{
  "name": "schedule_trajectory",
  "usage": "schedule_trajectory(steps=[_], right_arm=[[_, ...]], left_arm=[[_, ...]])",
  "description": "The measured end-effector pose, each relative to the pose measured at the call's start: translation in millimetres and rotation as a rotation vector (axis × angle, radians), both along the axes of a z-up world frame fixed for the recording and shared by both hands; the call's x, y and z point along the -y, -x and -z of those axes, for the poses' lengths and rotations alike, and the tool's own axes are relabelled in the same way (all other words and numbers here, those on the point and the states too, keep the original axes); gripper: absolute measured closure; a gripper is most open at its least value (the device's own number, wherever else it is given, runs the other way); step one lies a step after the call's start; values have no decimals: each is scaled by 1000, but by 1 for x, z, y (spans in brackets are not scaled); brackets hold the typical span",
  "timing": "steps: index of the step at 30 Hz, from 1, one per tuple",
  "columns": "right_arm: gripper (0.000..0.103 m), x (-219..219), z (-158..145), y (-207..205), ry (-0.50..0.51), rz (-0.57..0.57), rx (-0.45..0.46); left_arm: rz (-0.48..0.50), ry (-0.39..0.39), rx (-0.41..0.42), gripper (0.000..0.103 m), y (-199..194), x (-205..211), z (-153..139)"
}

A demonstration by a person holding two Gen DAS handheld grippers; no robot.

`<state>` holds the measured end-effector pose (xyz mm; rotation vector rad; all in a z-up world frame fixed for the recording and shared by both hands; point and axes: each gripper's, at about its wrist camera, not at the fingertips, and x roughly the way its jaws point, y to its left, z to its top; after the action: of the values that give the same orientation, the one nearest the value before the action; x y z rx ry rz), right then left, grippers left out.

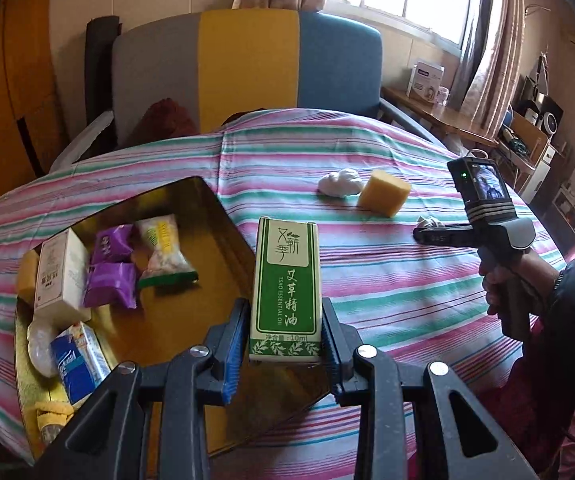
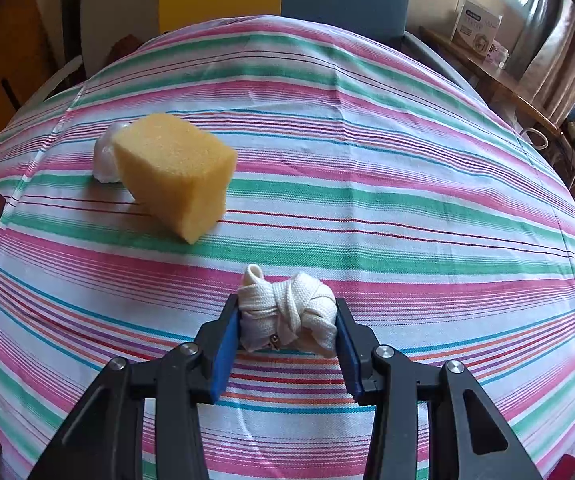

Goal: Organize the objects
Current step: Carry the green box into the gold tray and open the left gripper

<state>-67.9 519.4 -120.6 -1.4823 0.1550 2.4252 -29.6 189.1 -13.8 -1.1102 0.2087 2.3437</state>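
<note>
A tall green-and-white cardboard essential-oil box [image 1: 285, 292] is gripped upright in the left claw [image 1: 283, 344], its blue pads pressed to both sides, and is held above the near edge of a shallow gold-lined tray [image 1: 223, 224]. In the tray are seen two purple snack packets [image 1: 112, 268], a green-edged sweet wrapper [image 1: 163, 252], a white carton [image 1: 61, 276] and a blue-and-white tissue pack [image 1: 79, 364]. The right claw [image 2: 287, 328] is closed on a knotted white cloth bandage roll [image 2: 287, 312], resting low on the striped pink, green and white cloth [image 2: 367, 160] of the worktop. Farther off, a yellow sponge block [image 2: 175, 172] is seen just in front of a white crumpled wad [image 2: 105, 160].
</note>
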Motion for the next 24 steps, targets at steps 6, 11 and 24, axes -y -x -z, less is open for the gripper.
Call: schedule_trajectory(steps=[6,11,24], right_arm=[[58,-6,6,6,-5,-4,0],[59,-11,8,10,-9,-5,1],[59,-5,5,7,-26,-3,10]], left_arm=[[-81,-27,67,70,8,56,6],[-189,-93,107,70,12,134,4],[-70,-9,157,70,5,132,34]])
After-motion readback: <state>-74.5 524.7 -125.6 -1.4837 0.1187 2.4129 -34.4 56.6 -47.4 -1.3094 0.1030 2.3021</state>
